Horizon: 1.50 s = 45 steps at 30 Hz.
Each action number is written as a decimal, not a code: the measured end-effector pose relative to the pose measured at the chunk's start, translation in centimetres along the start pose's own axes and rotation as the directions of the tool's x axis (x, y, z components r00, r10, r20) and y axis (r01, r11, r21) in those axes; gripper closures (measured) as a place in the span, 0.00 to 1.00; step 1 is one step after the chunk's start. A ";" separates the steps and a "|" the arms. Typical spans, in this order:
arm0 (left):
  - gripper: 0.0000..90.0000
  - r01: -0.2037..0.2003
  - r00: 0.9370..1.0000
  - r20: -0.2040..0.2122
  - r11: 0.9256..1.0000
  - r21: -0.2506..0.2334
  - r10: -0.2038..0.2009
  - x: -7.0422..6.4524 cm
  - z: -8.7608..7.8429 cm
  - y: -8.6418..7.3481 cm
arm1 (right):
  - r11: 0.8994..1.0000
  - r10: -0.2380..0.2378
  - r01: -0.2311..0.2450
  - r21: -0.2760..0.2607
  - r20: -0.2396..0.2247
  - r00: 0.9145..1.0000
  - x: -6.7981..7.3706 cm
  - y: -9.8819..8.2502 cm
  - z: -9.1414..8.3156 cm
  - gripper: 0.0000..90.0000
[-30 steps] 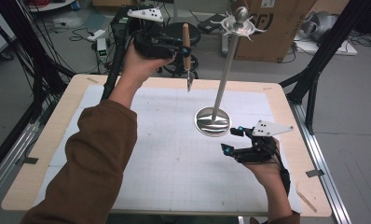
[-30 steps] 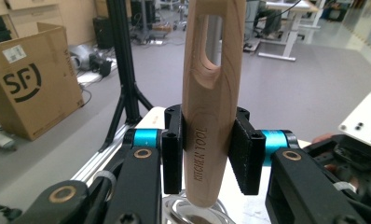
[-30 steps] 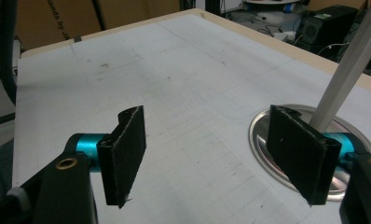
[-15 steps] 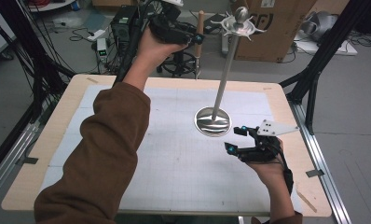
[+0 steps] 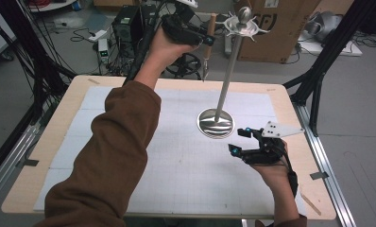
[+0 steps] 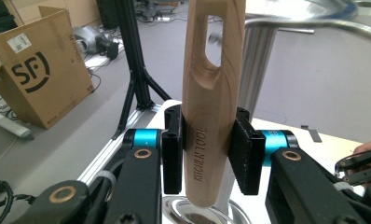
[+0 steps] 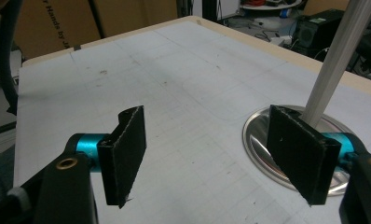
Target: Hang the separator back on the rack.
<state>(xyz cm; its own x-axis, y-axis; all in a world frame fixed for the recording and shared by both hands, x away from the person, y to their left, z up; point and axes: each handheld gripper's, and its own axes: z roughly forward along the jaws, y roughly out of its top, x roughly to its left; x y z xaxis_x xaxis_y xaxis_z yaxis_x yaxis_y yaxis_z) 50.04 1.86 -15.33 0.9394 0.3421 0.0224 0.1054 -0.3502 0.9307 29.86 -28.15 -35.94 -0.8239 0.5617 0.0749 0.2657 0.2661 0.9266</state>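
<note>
My left gripper (image 5: 202, 38) is raised beyond the table's far edge, shut on the wooden handle (image 6: 211, 116) of a kitchen tool (image 5: 209, 33). The tool hangs upright, its slim metal end (image 5: 205, 71) pointing down and the slot in the handle at the top. It is just left of the hooked head (image 5: 244, 23) of a metal stand, whose pole (image 5: 228, 71) rises from a round base (image 5: 216, 124) on the table. My right gripper (image 5: 237, 141) rests low beside that base, open, with nothing between its pads (image 7: 127, 149).
A white gridded mat (image 5: 176, 156) covers the wooden table (image 5: 49, 142). Behind the table stand a cardboard box (image 5: 280, 33), a black computer case (image 5: 129, 23) and cables on the floor. Black frame legs (image 5: 318, 80) rise at the table's far right corner.
My left hand has carried the tool up and to the right, closer to the stand's hooked head. The right hand has stayed put.
</note>
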 end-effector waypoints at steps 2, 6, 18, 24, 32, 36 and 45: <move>0.76 -0.005 1.000 0.003 1.000 -0.002 0.005 -0.1 0.1 0.1 | 1.000 0.002 -0.002 0.001 0.000 1.000 0.0 0.0 0.0 0.31; 0.76 -0.006 1.000 0.006 1.000 0.000 0.006 -0.4 0.6 0.2 | 1.000 -0.002 0.002 0.003 -0.002 1.000 0.1 0.0 0.1 0.31; 0.63 0.028 0.999 0.034 1.000 0.007 -0.028 -0.4 1.4 -0.2 | 1.000 -0.003 0.003 0.002 -0.003 1.000 0.1 0.0 0.1 0.31; 0.53 0.052 0.998 0.022 0.998 0.034 -0.052 -0.3 0.6 -1.1 | 1.000 -0.004 0.004 0.005 -0.005 1.000 0.2 0.0 0.1 0.31; 0.48 0.061 0.998 -0.014 0.998 0.035 -0.061 -0.3 -2.4 -3.1 | 1.000 -0.007 0.007 0.005 -0.003 1.000 0.4 0.1 0.1 0.31; 0.47 0.069 0.997 -0.025 0.998 0.007 -0.068 -0.3 -4.0 -4.0 | 1.000 -0.009 0.009 0.009 -0.002 1.000 0.5 0.2 0.3 0.31; 0.45 0.099 0.994 -0.033 0.993 -0.063 -0.101 -0.9 -7.5 -6.7 | 1.000 -0.009 0.009 0.020 -0.004 1.000 0.6 0.3 0.5 0.31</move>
<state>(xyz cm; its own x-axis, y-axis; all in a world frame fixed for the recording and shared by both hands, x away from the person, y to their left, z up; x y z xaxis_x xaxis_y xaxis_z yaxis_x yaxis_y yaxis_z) 46.10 10.44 -18.87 0.9126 0.4045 -0.0600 0.1771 -0.2588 0.9496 29.71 -27.34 -35.85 -0.8284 0.5559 0.0686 0.2683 0.2863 0.9198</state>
